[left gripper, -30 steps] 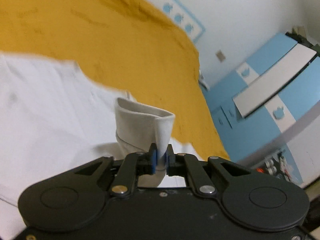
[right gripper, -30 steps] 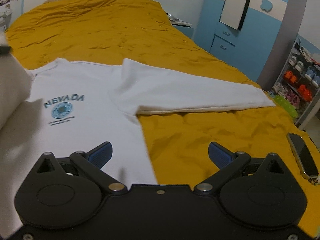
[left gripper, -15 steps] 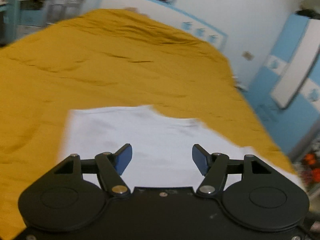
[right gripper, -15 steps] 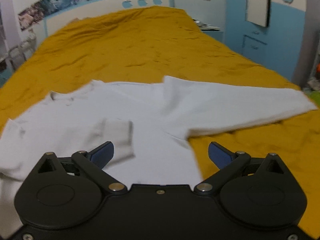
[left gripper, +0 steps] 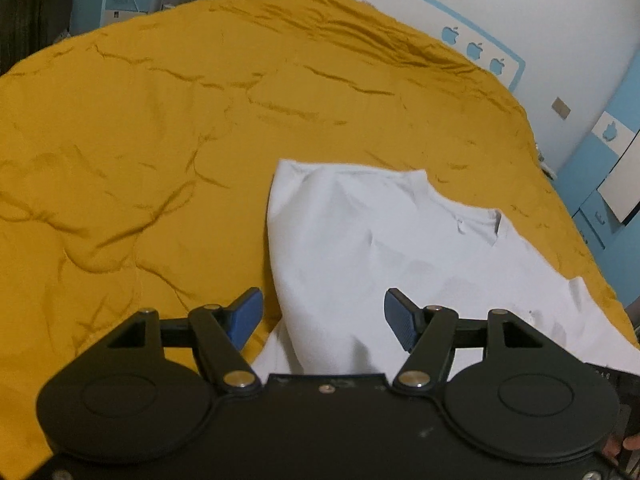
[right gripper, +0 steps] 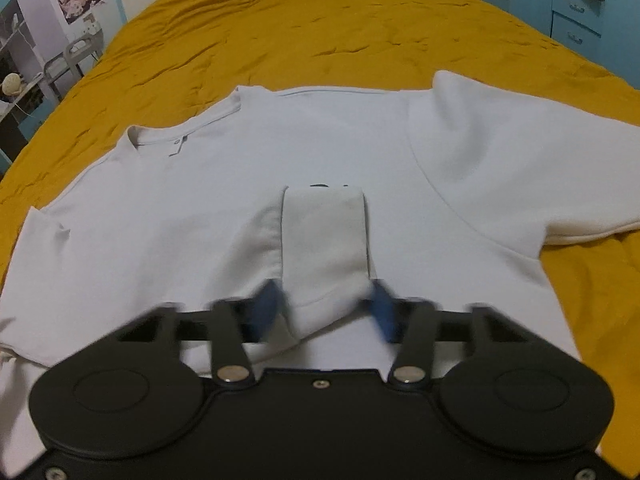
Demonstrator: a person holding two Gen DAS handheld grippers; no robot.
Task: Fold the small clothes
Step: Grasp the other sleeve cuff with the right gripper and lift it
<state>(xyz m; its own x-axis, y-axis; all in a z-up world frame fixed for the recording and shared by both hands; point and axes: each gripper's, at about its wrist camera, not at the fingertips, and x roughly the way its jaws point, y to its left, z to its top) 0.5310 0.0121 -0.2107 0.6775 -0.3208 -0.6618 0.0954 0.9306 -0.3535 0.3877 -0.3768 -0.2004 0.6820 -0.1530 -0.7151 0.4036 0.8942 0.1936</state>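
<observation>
A white long-sleeved shirt (right gripper: 200,208) lies flat on the yellow bedspread (right gripper: 320,28), neck to the far left. Its left sleeve is folded across the chest, and the cuff (right gripper: 324,232) lies in the middle. My right gripper (right gripper: 325,309) is partly open with its blue pads either side of the cuff, blurred by motion. The other sleeve (right gripper: 520,152) stretches out to the right. In the left wrist view the shirt (left gripper: 384,252) lies under my left gripper (left gripper: 323,317), which is open and empty over the folded shoulder edge.
The bedspread (left gripper: 160,140) reaches far to the left and back. A white headboard (left gripper: 460,20) with apple shapes stands behind. Blue cabinets (right gripper: 580,12) line the right side. A desk and chair (right gripper: 60,60) stand at the far left.
My left gripper let go of the sleeve cuff it held a second ago and drew back left. My right gripper moved in over the cuff and its jaws narrowed around it.
</observation>
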